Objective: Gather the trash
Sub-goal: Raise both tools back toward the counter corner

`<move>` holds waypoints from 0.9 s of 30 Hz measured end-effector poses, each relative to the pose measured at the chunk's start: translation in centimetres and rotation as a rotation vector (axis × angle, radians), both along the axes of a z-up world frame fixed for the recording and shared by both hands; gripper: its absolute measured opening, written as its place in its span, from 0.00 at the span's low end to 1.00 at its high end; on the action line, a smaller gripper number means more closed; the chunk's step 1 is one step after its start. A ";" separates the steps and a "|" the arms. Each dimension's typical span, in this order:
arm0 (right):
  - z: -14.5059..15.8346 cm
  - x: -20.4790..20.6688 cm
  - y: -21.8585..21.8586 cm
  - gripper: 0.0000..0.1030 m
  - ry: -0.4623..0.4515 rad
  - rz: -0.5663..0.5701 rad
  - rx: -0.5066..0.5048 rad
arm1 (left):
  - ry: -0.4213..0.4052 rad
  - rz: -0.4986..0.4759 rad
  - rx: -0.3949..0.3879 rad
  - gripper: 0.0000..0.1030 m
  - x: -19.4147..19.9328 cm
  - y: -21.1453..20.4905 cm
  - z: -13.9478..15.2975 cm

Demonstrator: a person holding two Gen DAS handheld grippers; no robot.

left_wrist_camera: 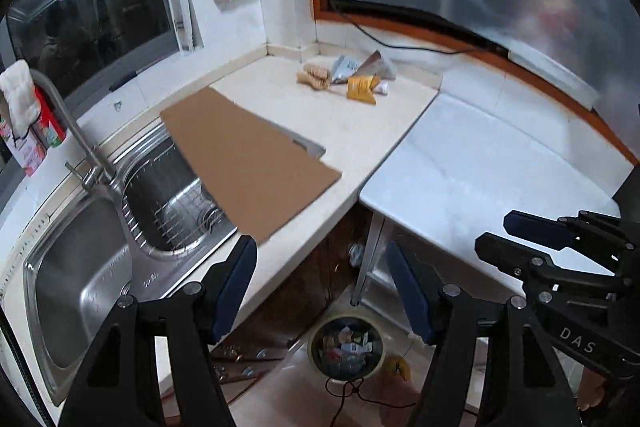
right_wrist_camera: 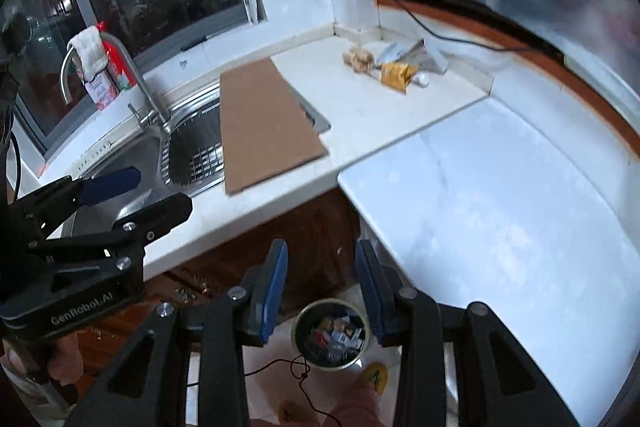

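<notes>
From where I hold both tools, the double sink (left_wrist_camera: 80, 267) lies at the left end of the counter (left_wrist_camera: 352, 131), with the faucet (left_wrist_camera: 76, 131) behind it and a cardboard sheet (left_wrist_camera: 248, 163) lying partly over its right basin and partly on the counter. The pile of wrappers (left_wrist_camera: 352, 77) lies at the counter's far corner, near the wall, and a lower table (left_wrist_camera: 500, 163) adjoins the counter on the right. The trash bin (right_wrist_camera: 332, 335) stands on the floor below, in front of the counter and table, with trash inside it.
</notes>
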State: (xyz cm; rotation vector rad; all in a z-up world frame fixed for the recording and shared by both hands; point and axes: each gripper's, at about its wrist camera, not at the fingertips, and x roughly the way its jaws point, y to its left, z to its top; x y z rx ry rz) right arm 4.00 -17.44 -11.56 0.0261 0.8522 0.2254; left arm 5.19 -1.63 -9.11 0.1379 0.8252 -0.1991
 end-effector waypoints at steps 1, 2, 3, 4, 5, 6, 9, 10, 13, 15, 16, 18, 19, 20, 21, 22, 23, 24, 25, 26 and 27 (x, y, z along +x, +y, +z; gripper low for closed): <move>0.3 0.4 -0.1 0.35 0.001 0.001 0.002 | -0.004 0.003 -0.001 0.64 0.4 -0.4 0.3; 0.4 0.6 -0.2 0.35 -0.004 0.005 0.002 | -0.007 0.005 -0.003 0.64 0.8 -0.7 0.7; 0.7 1.3 -0.5 0.35 -0.010 0.010 0.003 | -0.009 0.008 -0.004 0.64 1.4 -1.0 0.9; 1.0 1.5 -0.7 0.35 -0.013 0.012 0.002 | -0.009 0.011 -0.006 0.64 1.7 -1.3 1.2; 1.3 2.1 -1.0 0.35 -0.017 0.015 0.002 | -0.008 0.012 -0.006 0.64 2.3 -1.6 1.3; 1.6 2.9 -1.3 0.35 -0.019 0.019 0.003 | -0.006 0.014 -0.006 0.64 2.9 -2.0 1.4; 2.0 4.8 -2.5 0.35 -0.023 0.023 0.006 | -0.010 0.023 0.001 0.64 5.0 -2.8 1.6; 2.0 5.4 -2.8 0.35 -0.023 0.026 0.005 | -0.014 0.026 0.004 0.64 5.6 -3.0 1.7; 2.0 7.7 -3.8 0.35 -0.022 0.030 -0.004 | -0.020 0.038 0.002 0.64 7.9 -3.8 1.9; 2.1 9.6 -4.6 0.35 -0.020 0.036 -0.009 | -0.024 0.049 0.003 0.64 9.5 -4.3 2.0; 2.0 10.2 -4.8 0.35 -0.019 0.038 -0.011 | -0.027 0.055 0.006 0.64 10.3 -4.6 2.0; 2.0 12.0 -5.5 0.35 -0.016 0.044 -0.016 | -0.028 0.066 0.014 0.64 12.2 -5.3 2.0; 2.0 13.0 -5.8 0.36 -0.015 0.050 -0.022 | -0.028 0.069 0.015 0.64 12.8 -5.4 2.0; 1.9 13.9 -6.2 0.36 -0.013 0.053 -0.026 | -0.029 0.072 0.016 0.64 13.5 -5.6 2.0; 1.8 14.9 -6.4 0.37 -0.012 0.058 -0.028 | -0.032 0.076 0.017 0.65 14.5 -5.9 1.9; 1.8 15.6 -6.6 0.37 -0.011 0.061 -0.031 | -0.033 0.078 0.020 0.65 15.2 -6.1 1.8; 1.7 16.4 -6.8 0.37 -0.009 0.063 -0.036 | -0.033 0.083 0.024 0.65 16.0 -6.3 1.7; 1.6 17.5 -7.1 0.37 -0.008 0.063 -0.041 | -0.034 0.089 0.029 0.65 17.0 -6.6 1.6; 1.5 18.2 -7.3 0.38 -0.007 0.066 -0.042 | -0.032 0.092 0.032 0.65 17.9 -6.7 1.4; 1.4 19.2 -7.6 0.38 -0.006 0.069 -0.042 | -0.028 0.095 0.034 0.65 18.7 -6.9 1.3; 1.3 20.2 -7.9 0.38 -0.004 0.068 -0.043 | -0.023 0.097 0.036 0.65 19.7 -7.1 1.0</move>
